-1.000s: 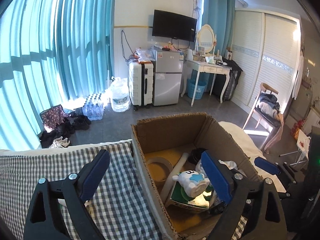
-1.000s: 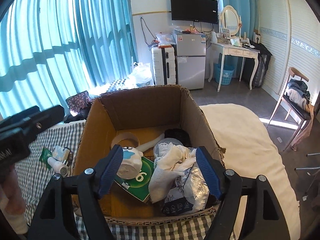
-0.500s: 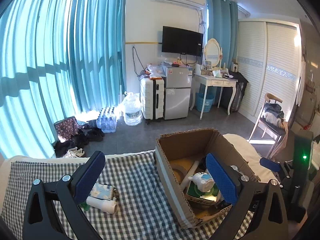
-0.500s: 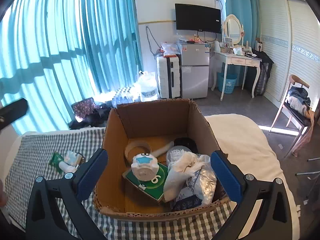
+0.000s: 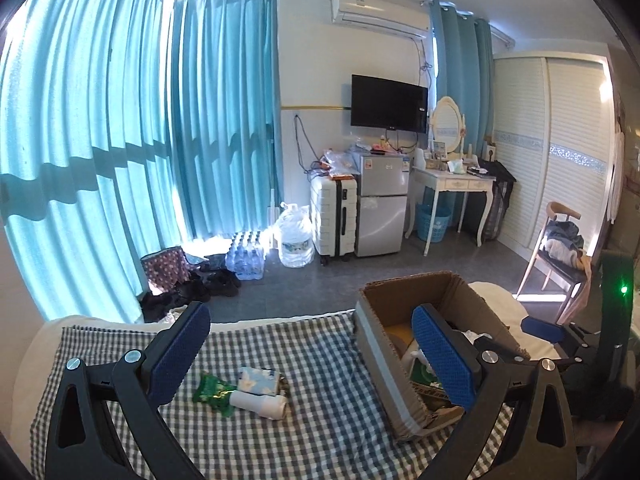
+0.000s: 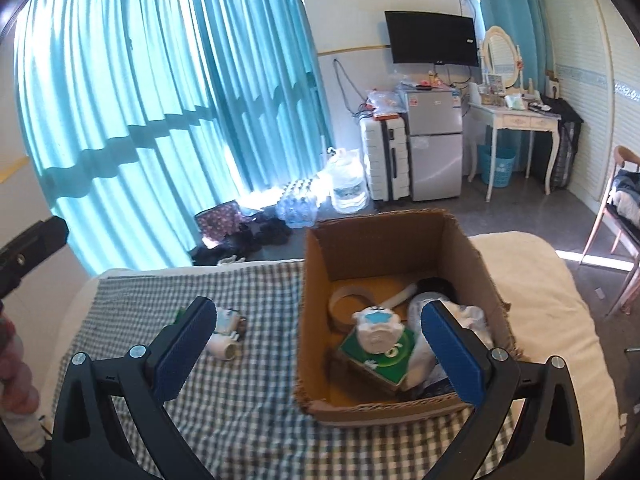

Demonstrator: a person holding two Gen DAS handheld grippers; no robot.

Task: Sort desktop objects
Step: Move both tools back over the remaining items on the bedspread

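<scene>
An open cardboard box (image 6: 472,248) (image 5: 376,344) stands on the checked cloth (image 6: 256,400) (image 5: 320,408). Inside lie a white toy with a blue face (image 6: 376,326) on a green box (image 6: 380,360), a tape roll (image 6: 348,300), a white tube and a crumpled white bag (image 6: 476,316). Left of the box on the cloth lie a white bottle (image 5: 260,400) (image 6: 222,348), a green packet (image 5: 210,392) and a small blue-patterned pouch (image 5: 258,380). My left gripper (image 5: 310,356) hangs open and empty above the cloth. My right gripper (image 6: 316,350) is open and empty, back from the box's near wall.
The cloth covers a white bed (image 6: 540,280). Beyond it are blue curtains, a white suitcase (image 5: 334,216), a small fridge (image 5: 382,204), a water jug (image 5: 296,236), a dressing table and a chair with clothes (image 5: 560,248). A hand shows at the far left (image 6: 12,372).
Both grippers have pulled back and risen from the box. The right jaws have spread wider and left the white bag in the box. The small items on the cloth have come into view.
</scene>
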